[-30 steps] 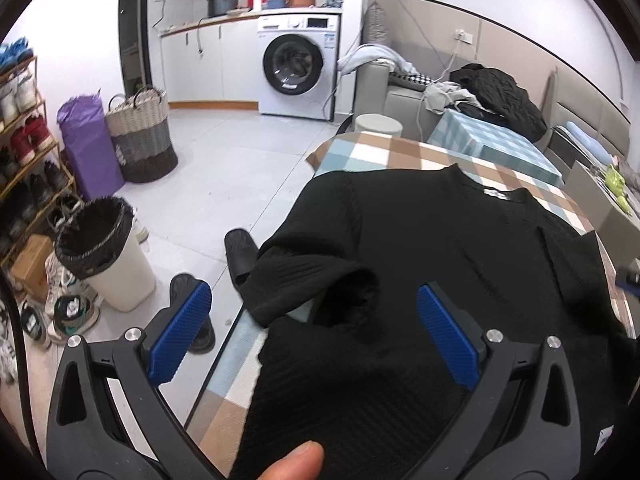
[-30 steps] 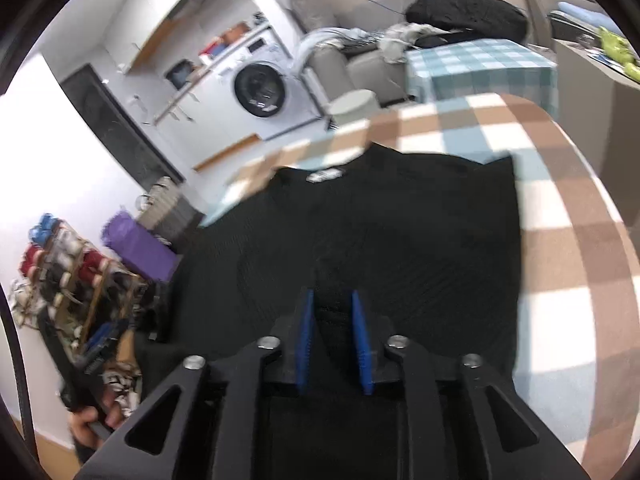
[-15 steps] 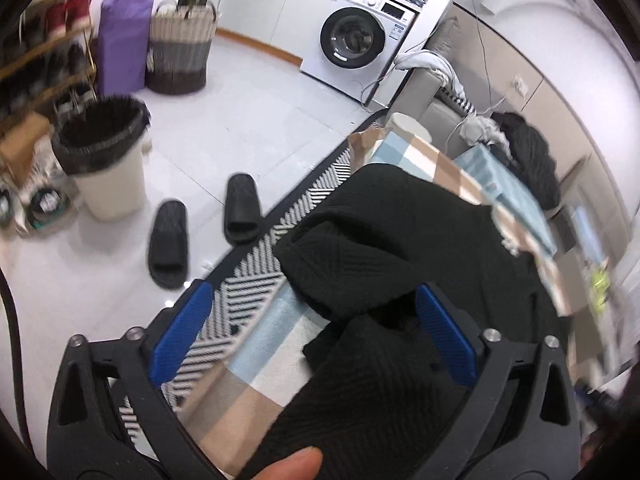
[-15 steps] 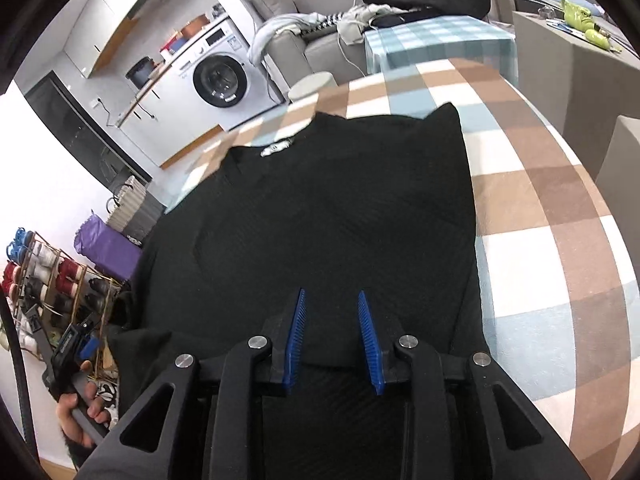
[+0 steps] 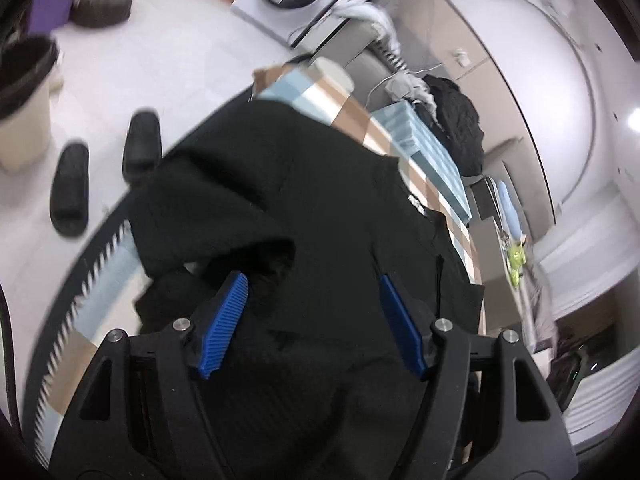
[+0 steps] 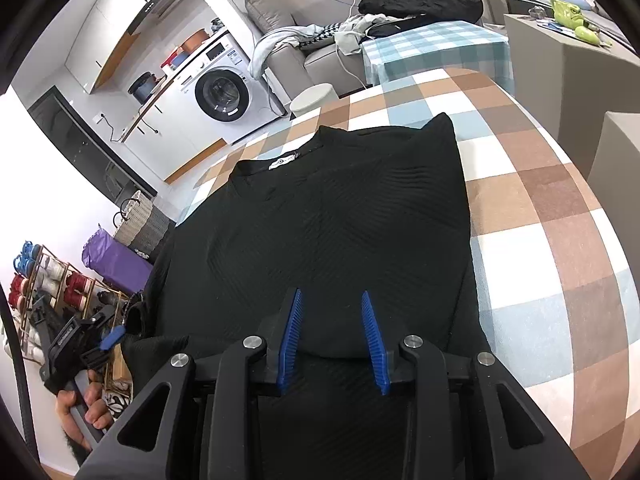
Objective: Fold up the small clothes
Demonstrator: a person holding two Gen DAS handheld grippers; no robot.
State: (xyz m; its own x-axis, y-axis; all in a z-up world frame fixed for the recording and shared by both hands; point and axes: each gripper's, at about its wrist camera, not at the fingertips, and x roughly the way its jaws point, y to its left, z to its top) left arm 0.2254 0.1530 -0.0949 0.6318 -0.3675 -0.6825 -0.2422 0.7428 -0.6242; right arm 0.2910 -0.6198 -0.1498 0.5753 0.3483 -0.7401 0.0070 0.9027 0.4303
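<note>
black top [image 6: 336, 232] spread flat on the checked tablecloth [image 6: 552, 208], ahead of both your jaws

your left gripper [image 5: 312, 312] has just been closing, pads apart over the bunched sleeve [image 5: 224, 220]; your right gripper [image 6: 330, 320] has been widening, gripping nothing.
</note>
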